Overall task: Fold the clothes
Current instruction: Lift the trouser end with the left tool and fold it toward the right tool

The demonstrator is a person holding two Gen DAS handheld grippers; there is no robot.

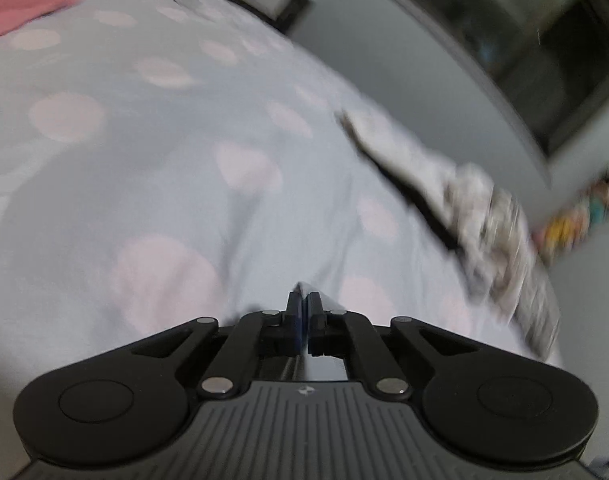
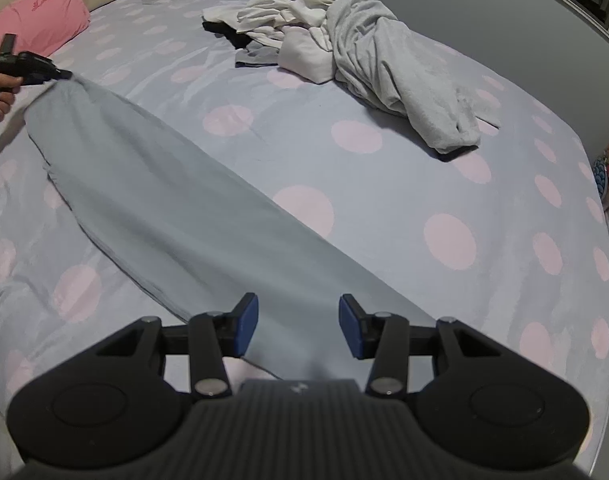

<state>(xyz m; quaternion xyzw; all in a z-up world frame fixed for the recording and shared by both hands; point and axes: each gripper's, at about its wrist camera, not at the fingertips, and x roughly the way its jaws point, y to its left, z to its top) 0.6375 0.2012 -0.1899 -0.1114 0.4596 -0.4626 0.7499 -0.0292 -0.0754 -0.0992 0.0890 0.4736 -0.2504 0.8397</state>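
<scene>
Blue-padded and spread apart, the right claw (image 2: 299, 328) hangs nearest the lens, tilted steeply down over the near edge of the bed (image 2: 504, 240). Its jaws stand released, and the near end of a long grey garment (image 2: 176, 208) lies beneath the gap between them; the pads do not press on it.

That garment stretches in a flat band from the near edge diagonally toward the far left side of the bed, close to the pink pillow (image 2: 44, 16) at the head corner. At its far end the left claw (image 2: 66, 75) is clenched on a tip of the cloth, pulling it up into a point. A person's hand (image 2: 2, 92) wraps the handle of that claw at the left edge of the bed, with the tool pointing across toward the middle of the bed.

From the left wrist view, the left claw (image 1: 304, 300) shows its two fingers pressed together with a thin fold of pale fabric caught between them; the picture is blurred.

A heap of crumpled clothes (image 2: 344, 40), white and light grey, lies near the far right corner of the bed, well apart from the stretched garment.
</scene>
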